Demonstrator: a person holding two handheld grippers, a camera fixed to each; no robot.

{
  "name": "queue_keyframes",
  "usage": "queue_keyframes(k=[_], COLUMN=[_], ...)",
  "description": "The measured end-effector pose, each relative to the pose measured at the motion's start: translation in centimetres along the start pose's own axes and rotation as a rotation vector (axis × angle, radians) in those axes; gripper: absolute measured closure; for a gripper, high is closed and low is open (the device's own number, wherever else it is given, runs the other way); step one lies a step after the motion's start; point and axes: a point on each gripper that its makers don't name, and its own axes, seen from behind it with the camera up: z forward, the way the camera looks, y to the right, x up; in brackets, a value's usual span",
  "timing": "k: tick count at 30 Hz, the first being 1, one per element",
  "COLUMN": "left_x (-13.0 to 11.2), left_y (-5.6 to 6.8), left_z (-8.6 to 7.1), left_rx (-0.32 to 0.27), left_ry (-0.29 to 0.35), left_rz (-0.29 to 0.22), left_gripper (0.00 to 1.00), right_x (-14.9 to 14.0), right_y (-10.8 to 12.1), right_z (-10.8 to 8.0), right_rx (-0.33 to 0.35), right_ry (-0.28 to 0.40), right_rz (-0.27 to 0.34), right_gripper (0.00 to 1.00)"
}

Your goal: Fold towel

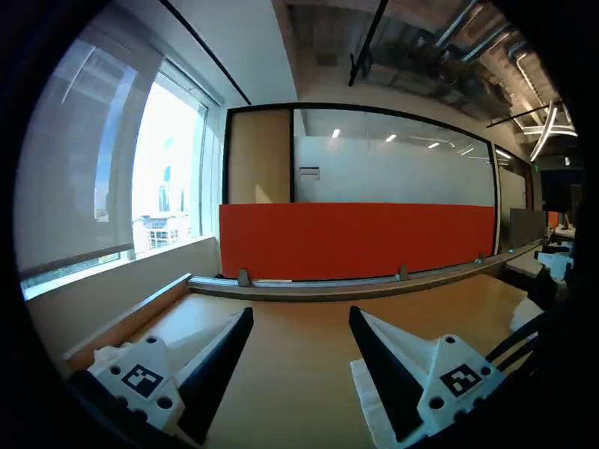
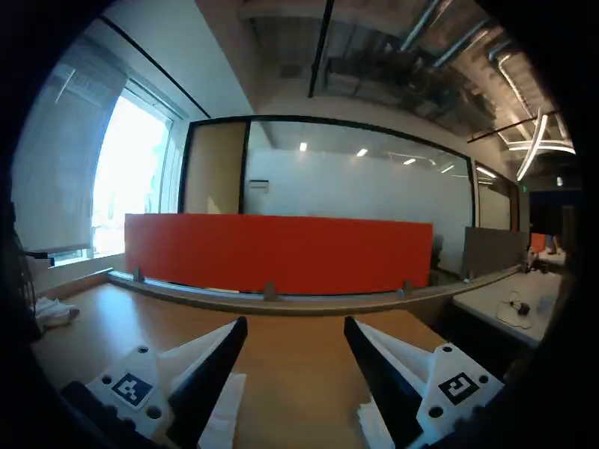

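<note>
Left gripper view, nearest first: the left gripper (image 1: 299, 314) has its two black-edged fingers spread wide apart over bare wood, gripping nothing. A corner of the white towel (image 1: 367, 404) lies at 5 o'clock, tucked under the finger on that side; whether it touches the finger I cannot tell. The wooden desk (image 1: 299, 374) runs open from 6 o'clock up to the middle. A raised wooden lip (image 1: 127, 322) bounds it at 8 o'clock, and a grey rail (image 1: 337, 288) closes its far edge. Behind the rail stands an orange divider (image 1: 352, 239), then a glass wall (image 1: 389, 165). A bright window (image 1: 165, 187) fills 9 to 10 o'clock.

Right gripper view: the right gripper (image 2: 294, 322) is likewise spread wide and holds nothing between its tips. The towel (image 2: 227, 408) shows as a white strip at 7 o'clock just beside the finger there, with another white bit at 5 o'clock by the other finger. Between the fingers the desk (image 2: 299, 374) is plain wood out to the orange divider (image 2: 277, 254). A crumpled white cloth (image 2: 52, 310) sits at 9 o'clock near the desk's window-side edge, well apart from the gripper. At 3 to 4 o'clock the wood ends at a dark gap, and beyond it a white desk (image 2: 487, 303) carries a small cable (image 2: 515, 305). The window (image 2: 127, 179) glows at 10 o'clock.
</note>
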Motion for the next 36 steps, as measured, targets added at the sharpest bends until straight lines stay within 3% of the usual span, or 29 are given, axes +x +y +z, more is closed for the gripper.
queue_keyframes(k=[9,17,24,36], left_x=[2.3,2.9,2.6,0.7], left_y=[0.4,1.7,3.6,7.1], left_z=[-0.2,0.0,0.1,-0.4], left_rx=[-0.011,-0.076,-0.177,-0.347], left_ry=[-0.012,-0.053,-0.106,-0.204], left_rz=[-0.021,0.010,0.035,0.081], left_gripper=[0.05,0.05,0.05,0.05], right_x=[3.1,4.2,3.2,0.6], right_y=[-0.2,-1.0,-3.2,-8.1], right_z=[0.0,0.0,-0.1,-1.4], right_rx=[-0.008,0.026,0.133,0.379], right_ry=[-0.002,-0.039,-0.129,-0.266], right_rz=[-0.008,-0.041,-0.084,-0.162], right_gripper=[0.00,0.00,0.00,0.00])
